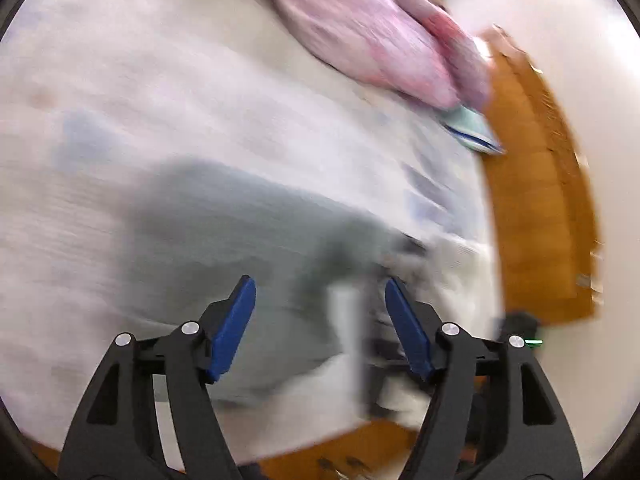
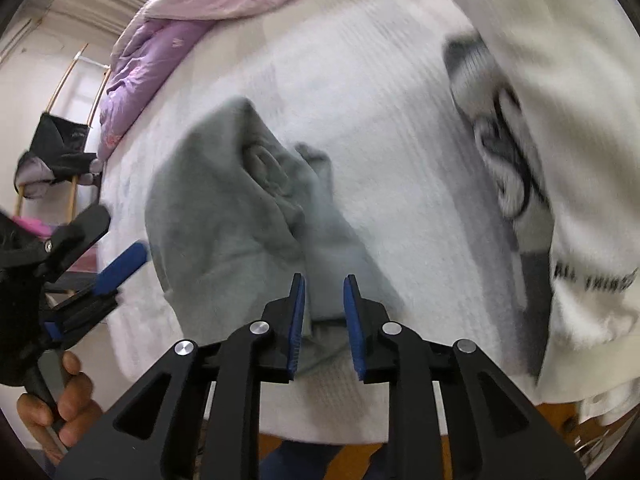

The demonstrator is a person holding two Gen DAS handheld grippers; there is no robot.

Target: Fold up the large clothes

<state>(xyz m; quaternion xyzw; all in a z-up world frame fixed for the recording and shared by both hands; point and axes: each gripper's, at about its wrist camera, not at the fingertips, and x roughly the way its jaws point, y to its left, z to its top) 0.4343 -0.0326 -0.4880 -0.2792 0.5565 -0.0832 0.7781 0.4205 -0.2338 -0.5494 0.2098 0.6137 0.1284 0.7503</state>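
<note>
A grey garment [image 2: 236, 216] lies bunched on the white bed cover [image 2: 360, 120], its folds rumpled toward the middle and one edge reaching down between the fingers of the right hand-held gripper [image 2: 324, 308]. That gripper's blue pads [image 2: 297, 320] stand a little apart, with grey cloth showing in the gap; the blur makes it hard to say whether the pads actually touch the fabric, so I cannot tell if it is pinching. To the right on the same bed lies a white sweatshirt [image 2: 568, 128] with a dark printed figure and a line of lettering (too smeared to read).

The left hand-held gripper [image 1: 320, 292] is spread wide, its blue pads [image 1: 234, 328] well apart, and it hangs above the grey garment [image 1: 224, 232] without holding anything. In the right wrist view this left gripper [image 2: 120, 264] shows at the left edge, beside the garment, with the person's hand [image 2: 68, 404] wrapped around its handle.

A pink and lilac quilt [image 2: 168, 40] is heaped along the far side of the bed. A wooden bed frame [image 1: 536, 184] runs along the mattress edge. A dark cloth [image 2: 60, 148] hangs over a rack beyond the bed.
</note>
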